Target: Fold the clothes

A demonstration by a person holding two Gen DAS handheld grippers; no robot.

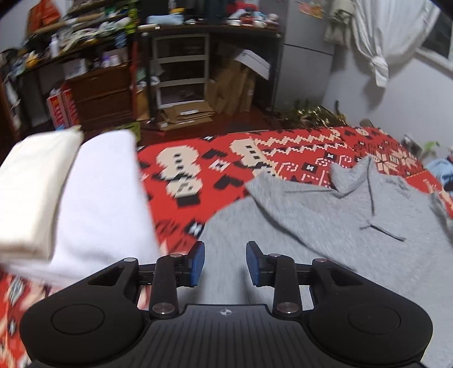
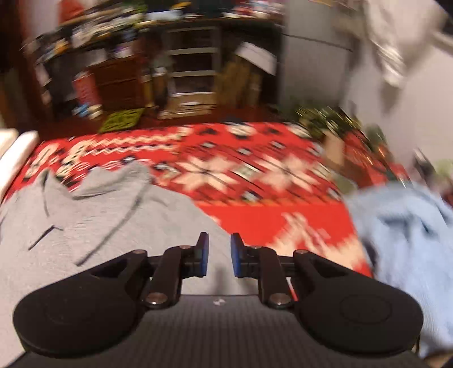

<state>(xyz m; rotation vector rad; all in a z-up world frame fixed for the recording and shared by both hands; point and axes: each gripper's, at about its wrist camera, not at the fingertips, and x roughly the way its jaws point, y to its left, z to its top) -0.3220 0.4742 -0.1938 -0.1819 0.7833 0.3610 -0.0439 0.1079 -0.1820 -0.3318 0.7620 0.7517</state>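
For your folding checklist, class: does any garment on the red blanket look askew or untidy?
Yes. The grey hoodie lies rumpled, hood bunched and drawstrings trailing, and the light blue garment sits in a heap. The white folded stack looks neat.

Motion blur smears the light blue garment [image 2: 405,226], cut off at the right edge.

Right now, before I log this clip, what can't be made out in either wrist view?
- Grey hoodie: its near part is hidden under the left gripper in the left wrist view.
- Light blue garment: motion blur and the right edge of the right wrist view hide its type.
- Folded white pile: cut off by the left edge; item count unclear.
- Shelf clutter: blurred.
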